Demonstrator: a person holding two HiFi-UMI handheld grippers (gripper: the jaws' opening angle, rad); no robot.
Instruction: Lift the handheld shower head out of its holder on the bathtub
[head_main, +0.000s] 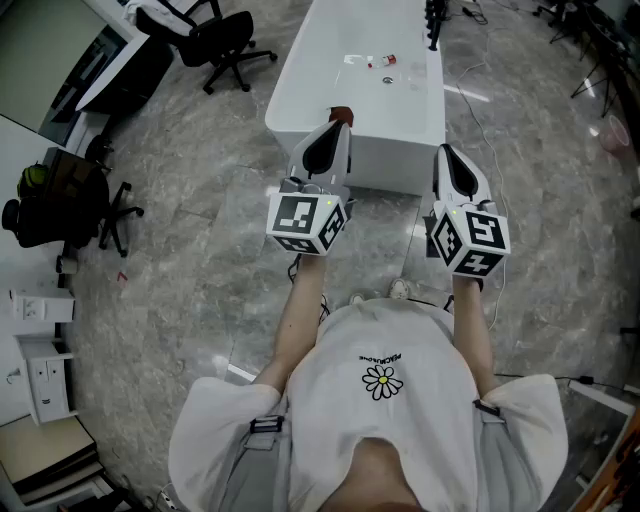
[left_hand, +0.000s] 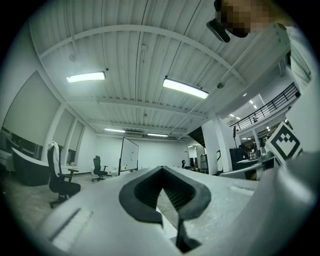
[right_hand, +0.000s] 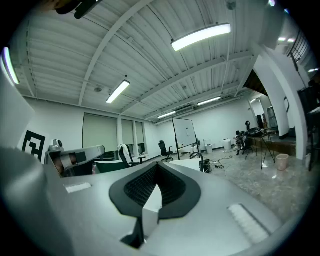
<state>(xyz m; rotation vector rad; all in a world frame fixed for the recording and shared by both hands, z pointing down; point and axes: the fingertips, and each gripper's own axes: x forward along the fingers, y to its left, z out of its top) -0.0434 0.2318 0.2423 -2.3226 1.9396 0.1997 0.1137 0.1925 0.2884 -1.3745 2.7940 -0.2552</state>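
Head view: I hold the left gripper (head_main: 338, 124) and right gripper (head_main: 446, 152) just short of the bathtub's (head_main: 392, 166) near end, both with jaws together and empty. The dark fitting at its far edge, presumably the shower head (head_main: 433, 24), is untouched. The whole lift remains.

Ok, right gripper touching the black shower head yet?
Apart. Head view: right gripper at the near end of the white bathtub, black shower head at its far end.

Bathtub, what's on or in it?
A small red item and pale bits, too small to identify, on the bathtub's white surface. The left claw covers part of its near edge.
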